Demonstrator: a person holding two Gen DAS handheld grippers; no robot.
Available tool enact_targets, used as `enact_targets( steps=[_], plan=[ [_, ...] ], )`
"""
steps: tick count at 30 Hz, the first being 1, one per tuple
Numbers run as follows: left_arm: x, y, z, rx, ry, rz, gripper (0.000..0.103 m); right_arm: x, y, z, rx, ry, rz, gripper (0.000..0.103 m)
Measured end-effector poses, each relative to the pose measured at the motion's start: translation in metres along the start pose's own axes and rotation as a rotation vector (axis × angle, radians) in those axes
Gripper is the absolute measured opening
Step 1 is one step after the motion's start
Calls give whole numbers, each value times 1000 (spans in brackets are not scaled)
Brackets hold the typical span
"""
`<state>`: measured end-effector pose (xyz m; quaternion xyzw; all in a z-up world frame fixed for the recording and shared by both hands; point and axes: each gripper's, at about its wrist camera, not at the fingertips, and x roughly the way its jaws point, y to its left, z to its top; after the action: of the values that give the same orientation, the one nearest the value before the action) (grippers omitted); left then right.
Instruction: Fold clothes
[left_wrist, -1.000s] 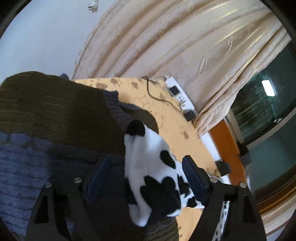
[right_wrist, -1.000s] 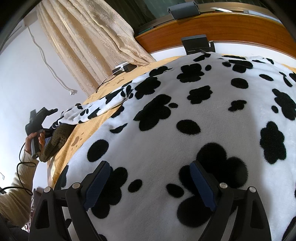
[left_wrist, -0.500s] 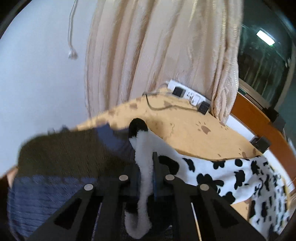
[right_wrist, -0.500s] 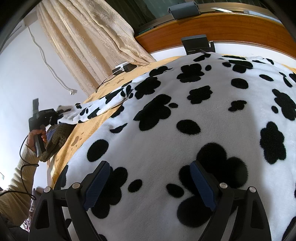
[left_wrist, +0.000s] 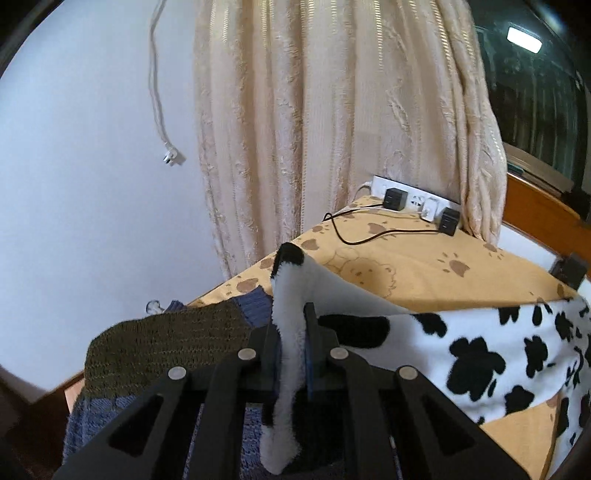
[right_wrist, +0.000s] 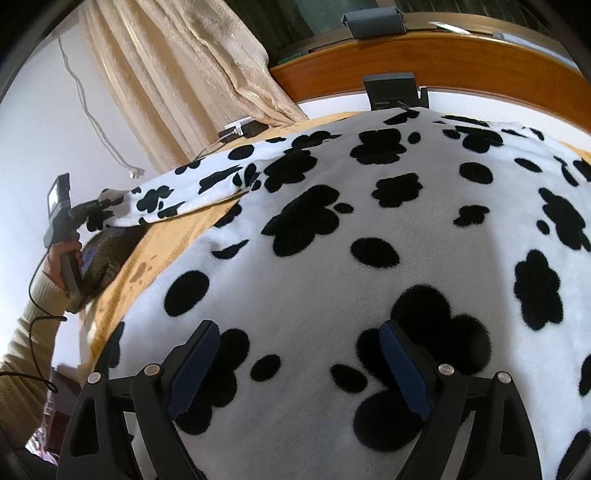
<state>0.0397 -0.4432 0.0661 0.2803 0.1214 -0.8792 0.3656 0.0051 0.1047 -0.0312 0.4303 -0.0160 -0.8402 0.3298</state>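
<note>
A white fleece garment with black paw spots (right_wrist: 369, 221) lies spread over the tan sheet (left_wrist: 424, 273). One sleeve of it (left_wrist: 480, 354) stretches to the left. My left gripper (left_wrist: 291, 332) is shut on that sleeve's end, which stands up between the pads and hangs down behind them. From the right wrist view the same left gripper (right_wrist: 92, 208) is seen at far left, held by a hand (right_wrist: 59, 258), with the sleeve lifted off the sheet. My right gripper (right_wrist: 299, 365) hovers open over the garment's body, its pads apart and nothing pinched.
A knitted olive and blue garment (left_wrist: 166, 343) lies under the left gripper. A power strip with plugs (left_wrist: 413, 201) and a black cable (left_wrist: 369, 236) sit at the sheet's far edge. Cream curtain (left_wrist: 332, 129) and wooden ledge (right_wrist: 443, 66) lie behind.
The left gripper went from open around the sleeve end to shut on it, then rolled upright and lifted the sleeve a little. The right gripper has stayed put and open.
</note>
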Motion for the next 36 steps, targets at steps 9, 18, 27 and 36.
enact_targets(
  steps=[9,18,27,36],
  plan=[
    [-18,-6,21,18,-91,44,11,2,3,-1,-27,11,-37,90],
    [26,18,5,28,28,227,11,2,7,-2,-30,12,-41,90],
    [3,22,-3,75,-13,253,11,2,9,-1,-31,14,-36,93],
    [-18,-41,-17,307,-92,282,11,1,8,-1,-25,11,-30,93]
  ],
)
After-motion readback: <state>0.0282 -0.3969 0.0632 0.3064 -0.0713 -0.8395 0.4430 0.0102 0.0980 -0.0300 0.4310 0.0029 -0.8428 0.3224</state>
